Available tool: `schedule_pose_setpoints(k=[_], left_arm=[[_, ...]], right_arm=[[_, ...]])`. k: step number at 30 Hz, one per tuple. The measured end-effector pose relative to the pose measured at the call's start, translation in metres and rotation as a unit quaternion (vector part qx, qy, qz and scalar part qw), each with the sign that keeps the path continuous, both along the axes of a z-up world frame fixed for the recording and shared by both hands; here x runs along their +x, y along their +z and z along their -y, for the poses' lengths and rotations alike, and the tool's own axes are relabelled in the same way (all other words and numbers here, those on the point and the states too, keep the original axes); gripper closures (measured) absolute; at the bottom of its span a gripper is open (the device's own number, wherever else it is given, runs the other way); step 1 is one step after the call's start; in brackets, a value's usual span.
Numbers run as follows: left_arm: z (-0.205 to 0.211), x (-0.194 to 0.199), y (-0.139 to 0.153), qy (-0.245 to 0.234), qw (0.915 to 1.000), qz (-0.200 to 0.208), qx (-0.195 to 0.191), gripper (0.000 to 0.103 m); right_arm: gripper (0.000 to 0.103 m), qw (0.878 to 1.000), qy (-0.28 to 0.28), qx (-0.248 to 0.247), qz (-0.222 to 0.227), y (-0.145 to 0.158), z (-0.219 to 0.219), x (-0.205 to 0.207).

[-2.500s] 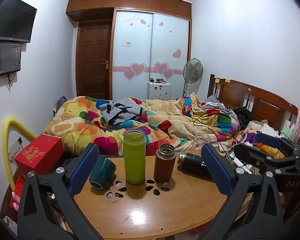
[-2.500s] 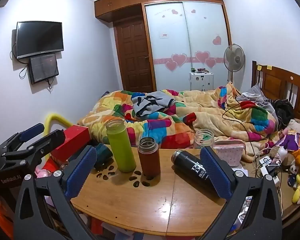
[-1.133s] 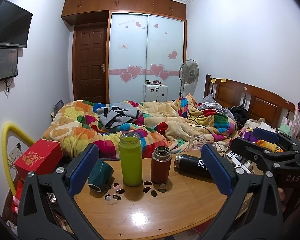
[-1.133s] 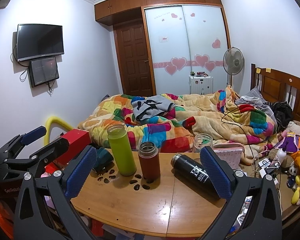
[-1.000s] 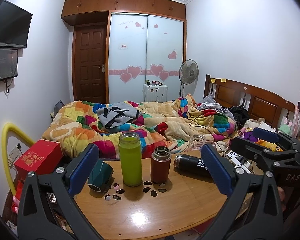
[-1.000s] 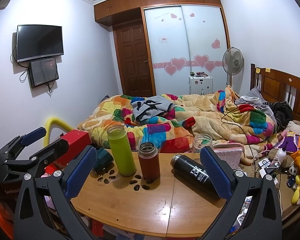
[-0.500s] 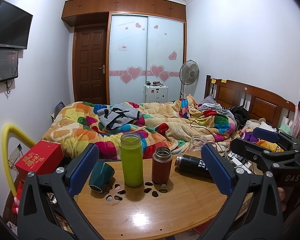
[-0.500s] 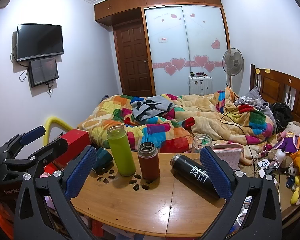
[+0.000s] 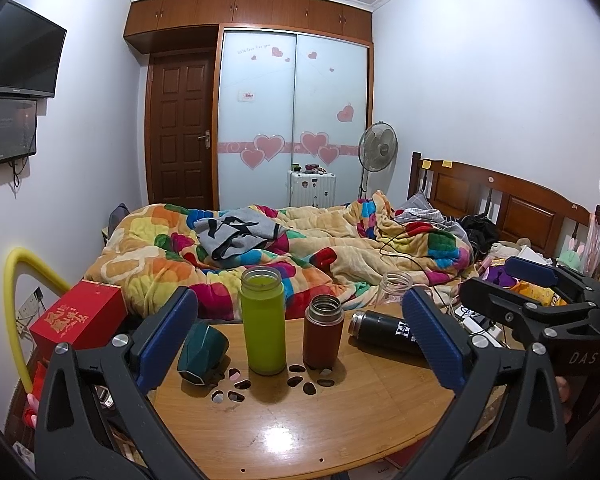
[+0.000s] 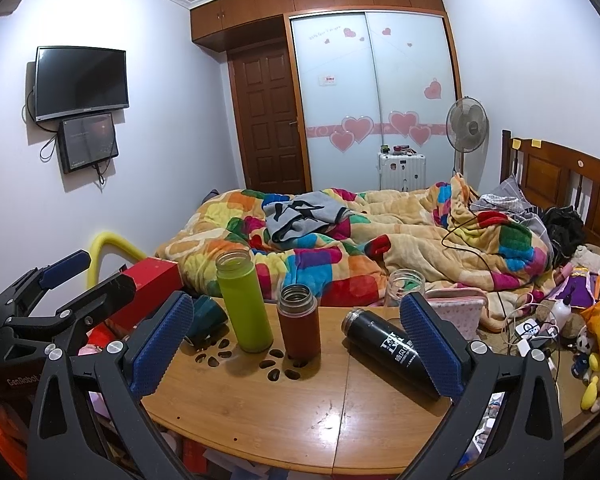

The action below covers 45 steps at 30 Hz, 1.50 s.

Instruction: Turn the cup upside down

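A dark green faceted cup (image 9: 202,353) lies tilted on its side at the left of the round wooden table (image 9: 340,420); it also shows in the right wrist view (image 10: 206,318), partly behind a finger. My left gripper (image 9: 300,344) is open and empty, held back from the table's near edge. My right gripper (image 10: 296,348) is open and empty, also back from the table. Each gripper shows at the side of the other's view.
On the table stand a tall green bottle (image 9: 263,318) and a brown flask (image 9: 322,332), both open-topped. A black flask (image 10: 388,350) lies on its side at the right. A clear glass jar (image 10: 405,286) and a pink pouch (image 10: 456,312) sit behind it. A red box (image 9: 78,316) is at the left.
Both grippers have lifted and drifted back slightly, so the table and bottles sit a little lower in view. Nothing on the table has moved.
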<state>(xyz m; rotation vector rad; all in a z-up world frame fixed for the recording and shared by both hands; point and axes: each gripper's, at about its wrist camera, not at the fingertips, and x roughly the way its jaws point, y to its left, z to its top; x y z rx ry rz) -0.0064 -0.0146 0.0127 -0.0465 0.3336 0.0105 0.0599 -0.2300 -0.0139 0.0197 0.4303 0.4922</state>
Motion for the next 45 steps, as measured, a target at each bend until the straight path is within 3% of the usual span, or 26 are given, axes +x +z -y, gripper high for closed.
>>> schedule_pose_setpoints(k=[15, 19, 24, 27, 33, 37, 40, 45], left_arm=[[-0.005, 0.001, -0.005, -0.003, 1.0, -0.005, 0.0, 0.0], [-0.02, 0.015, -0.016, 0.015, 0.9997, -0.017, 0.004, 0.0], [-0.071, 0.069, -0.06, 0.042, 0.9928, -0.11, -0.024, 0.0], [-0.103, 0.11, -0.104, 0.062, 0.9806, -0.183, -0.034, 0.0], [-0.143, 0.171, -0.183, 0.098, 0.9547, -0.28, -0.023, 0.0], [-0.157, 0.187, -0.209, 0.104, 0.9497, -0.293, -0.04, 0.003], [-0.157, 0.19, -0.216, 0.083, 0.9489, -0.296, -0.072, 0.03], [-0.147, 0.184, -0.218, 0.091, 0.951, -0.288, -0.065, 0.032]], right_arm=[[0.0, 1.0, 0.0, -0.003, -0.003, -0.005, -0.003, 0.002], [0.0, 1.0, -0.002, -0.005, -0.005, -0.008, -0.004, 0.004], [0.0, 0.999, -0.011, -0.015, -0.027, -0.023, -0.003, 0.019], [0.0, 0.999, -0.019, -0.026, -0.042, -0.035, -0.002, 0.03], [0.0, 0.995, -0.024, -0.042, -0.084, -0.065, -0.005, 0.05], [0.0, 0.992, -0.022, -0.056, -0.109, -0.083, -0.008, 0.06], [0.0, 0.99, -0.02, -0.069, -0.124, -0.096, -0.012, 0.066], [0.0, 0.987, -0.019, -0.075, -0.144, -0.11, -0.014, 0.071]])
